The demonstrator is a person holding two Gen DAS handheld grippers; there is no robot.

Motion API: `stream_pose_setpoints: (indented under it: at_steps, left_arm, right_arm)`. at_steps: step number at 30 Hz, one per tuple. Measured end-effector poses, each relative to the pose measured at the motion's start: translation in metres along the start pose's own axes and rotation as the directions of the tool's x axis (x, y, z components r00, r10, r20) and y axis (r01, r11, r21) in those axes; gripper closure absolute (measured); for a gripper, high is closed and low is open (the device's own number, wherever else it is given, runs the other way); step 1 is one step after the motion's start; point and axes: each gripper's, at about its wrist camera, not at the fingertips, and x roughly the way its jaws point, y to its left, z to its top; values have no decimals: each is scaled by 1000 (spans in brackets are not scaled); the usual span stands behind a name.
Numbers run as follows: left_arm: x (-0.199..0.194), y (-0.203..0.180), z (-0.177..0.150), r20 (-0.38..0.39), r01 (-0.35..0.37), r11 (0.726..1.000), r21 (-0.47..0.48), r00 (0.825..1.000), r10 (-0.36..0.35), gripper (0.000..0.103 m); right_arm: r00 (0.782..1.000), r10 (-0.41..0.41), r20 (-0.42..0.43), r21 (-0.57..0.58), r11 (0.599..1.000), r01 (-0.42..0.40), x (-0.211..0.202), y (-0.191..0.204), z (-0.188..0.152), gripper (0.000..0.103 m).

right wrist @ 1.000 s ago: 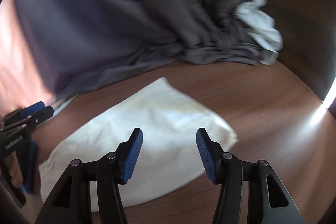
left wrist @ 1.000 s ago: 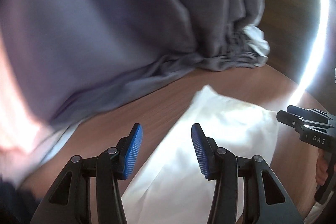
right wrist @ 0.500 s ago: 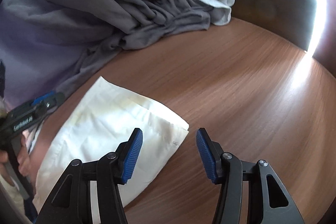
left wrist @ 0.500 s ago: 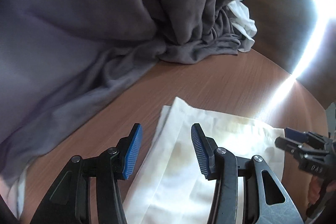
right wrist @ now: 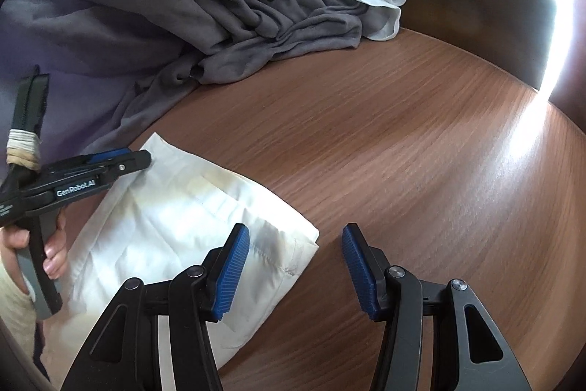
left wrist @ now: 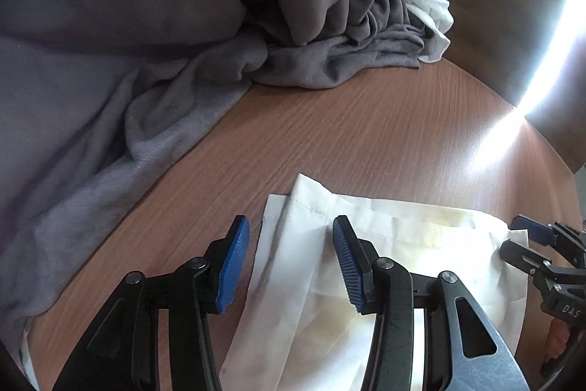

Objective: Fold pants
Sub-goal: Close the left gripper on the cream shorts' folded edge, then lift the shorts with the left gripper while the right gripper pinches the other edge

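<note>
- Left wrist view: the left gripper [left wrist: 291, 262] hangs with jaws apart over the near-left corner of the white pants [left wrist: 414, 244], which lie flat on the wooden table [left wrist: 366, 134]. Closing here could pinch only the top layer, so the fold would drag askew. Against the earlier frames, the camera sits lower and closer to the hem.
- Right wrist view: the right gripper [right wrist: 295, 268] is also spread, straddling the pants' right corner. The grey cloth heap [right wrist: 219, 6] lies well apart, farther off than before.
</note>
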Motion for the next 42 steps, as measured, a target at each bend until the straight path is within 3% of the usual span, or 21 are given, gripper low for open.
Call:
stream_pose_setpoints:
  at_steps: [8, 12, 15, 20, 25, 30, 42]
  left_arm:
    - [10, 2, -5, -10, 24, 1000, 6, 1000, -24, 62]
    - [9, 3, -5, 2, 33, 999, 4, 999, -33, 63]
    - [9, 3, -5, 4, 43, 999, 3, 999, -43, 73]
    - [9, 0, -5, -7, 107, 994, 2, 994, -107, 94]
    - [1, -3, -4, 29, 115, 993, -7, 993, -115, 95]
    - [-22, -9, 0, 82, 119, 993, 24, 989, -120, 95]
    - [-102, -6, -6, 232, 114, 992, 53, 965, -123, 96]
  right_arm:
    - [999, -35, 22, -66, 997, 37, 1, 9, -1, 51]
    - [998, -45, 34, -95, 994, 48, 3, 13, -2, 57]
    - [998, -50, 45, -118, 992, 55, 4, 16, -3, 61]
    - [998, -39, 43, -126, 991, 44, 6, 15, -1, 83]
    - [1000, -6, 24, -118, 993, 9, 7, 12, 4, 92]
    - [999, 5, 53, -142, 990, 3, -9, 17, 10, 93]
    - [977, 51, 205, -234, 972, -1, -86, 57, 11, 94]
